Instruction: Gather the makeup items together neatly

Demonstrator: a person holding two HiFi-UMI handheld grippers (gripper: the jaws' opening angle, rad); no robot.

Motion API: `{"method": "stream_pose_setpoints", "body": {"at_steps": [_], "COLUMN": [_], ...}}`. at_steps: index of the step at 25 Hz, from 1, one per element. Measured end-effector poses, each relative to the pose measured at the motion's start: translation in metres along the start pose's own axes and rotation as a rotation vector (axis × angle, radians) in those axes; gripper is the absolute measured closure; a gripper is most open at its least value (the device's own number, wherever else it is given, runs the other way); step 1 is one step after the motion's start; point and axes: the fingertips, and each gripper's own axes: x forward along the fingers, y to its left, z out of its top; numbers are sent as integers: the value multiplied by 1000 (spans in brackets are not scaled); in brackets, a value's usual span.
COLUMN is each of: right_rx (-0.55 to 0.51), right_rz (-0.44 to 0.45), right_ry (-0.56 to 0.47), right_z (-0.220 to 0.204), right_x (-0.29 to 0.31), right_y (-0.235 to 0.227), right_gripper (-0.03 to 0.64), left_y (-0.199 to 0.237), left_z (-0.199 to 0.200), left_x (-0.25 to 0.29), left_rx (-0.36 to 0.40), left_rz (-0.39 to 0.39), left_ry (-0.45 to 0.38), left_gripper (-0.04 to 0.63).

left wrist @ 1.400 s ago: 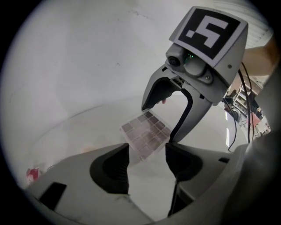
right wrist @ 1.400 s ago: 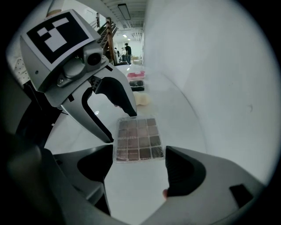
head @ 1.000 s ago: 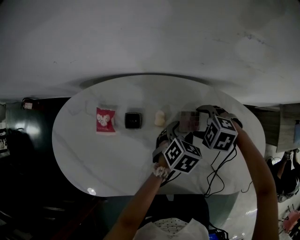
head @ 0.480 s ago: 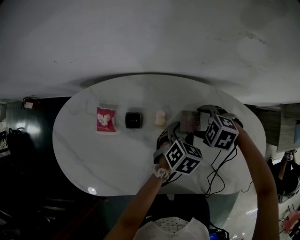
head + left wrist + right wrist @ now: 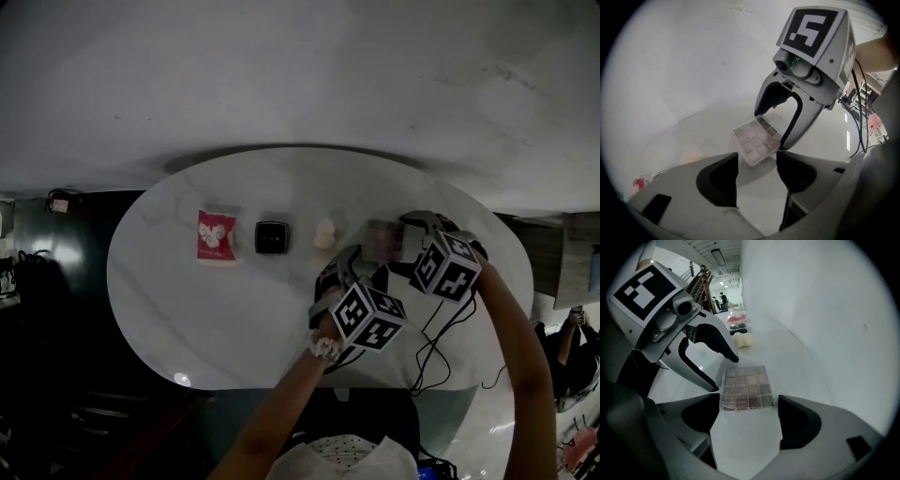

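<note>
I see the flat, square, clear-plastic eyeshadow palette on the glossy white oval table, just ahead of left gripper and right gripper, fingers wide, gripping nothing, left's just opened slightly.

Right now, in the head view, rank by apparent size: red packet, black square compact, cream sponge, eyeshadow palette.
1. red packet and eyeshadow palette: too alike to separate
2. black square compact
3. cream sponge, the smallest
</note>
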Motion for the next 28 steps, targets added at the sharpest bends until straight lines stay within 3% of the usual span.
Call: {"method": "stream_pose_setpoints", "body": {"at_steps": [7, 11, 19, 22, 25, 28], "right_rx": [-17, 75, 368, 438, 519, 635], "right_rz": [-20, -69, -126, -164, -191, -220], "right_ry": [2, -60, -400, -537, -670, -828], "right_z": [-3, -5, 24, 45, 62, 75], "right_x": [-6, -23, -77, -99, -123, -145], "right_y": [2, -8, -4, 4, 8, 10], "right_gripper": [201, 201, 213, 281, 307, 361], "left_y": [-2, -3, 3, 8, 14, 25], "left_z": [-3, 1, 31, 49, 60, 60], "left_x": [-3, -10, -50, -73, -96, -111], "left_rx": [-6, -30, -151, -195, -211, -228], "left_rz": [14, 10, 31, 43, 88, 168], "left_ry": [-3, -43, -195, -298, -388, -419], "left_gripper": [308, 308, 318, 439, 556, 558]}}
